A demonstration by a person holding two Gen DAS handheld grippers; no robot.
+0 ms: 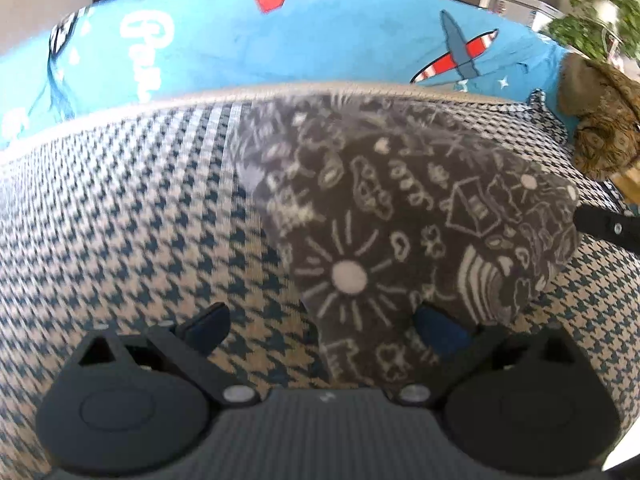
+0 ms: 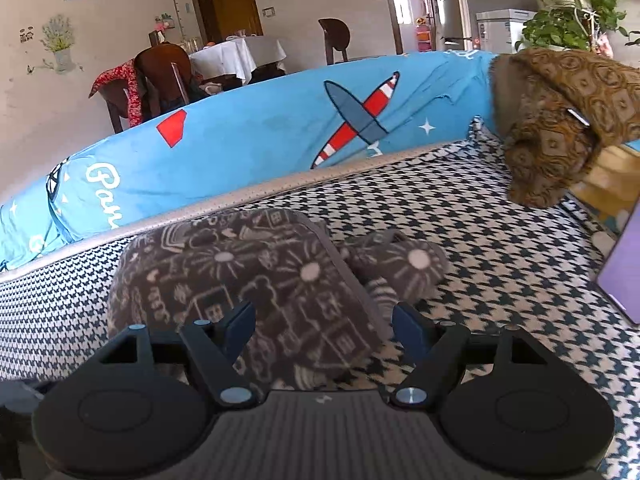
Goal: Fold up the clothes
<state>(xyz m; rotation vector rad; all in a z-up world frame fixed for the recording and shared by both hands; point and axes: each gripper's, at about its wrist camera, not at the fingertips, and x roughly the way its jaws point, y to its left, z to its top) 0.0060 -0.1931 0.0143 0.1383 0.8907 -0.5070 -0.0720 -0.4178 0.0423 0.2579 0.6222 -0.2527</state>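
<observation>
A grey garment [image 1: 400,232] printed with white doodles lies folded on the houndstooth cushion [image 1: 120,220]. My left gripper [image 1: 322,332] is open just above the garment's near end. Its right finger [image 1: 440,336] sits against the cloth and its left finger [image 1: 204,328] is over bare cushion. In the right wrist view the same garment [image 2: 248,280] is a thick folded bundle with a smaller lump [image 2: 400,264] at its right. My right gripper [image 2: 326,328] hovers open over the bundle's near right corner. Neither pad presses the cloth.
A blue sofa cover with an aeroplane print [image 2: 280,132] rises behind the cushion. A brown patterned cloth [image 2: 560,120] hangs at the right, with a purple flat object [image 2: 624,272] below it. A black bar [image 1: 608,228] juts in from the right edge. Dining chairs, a table and a plant stand beyond.
</observation>
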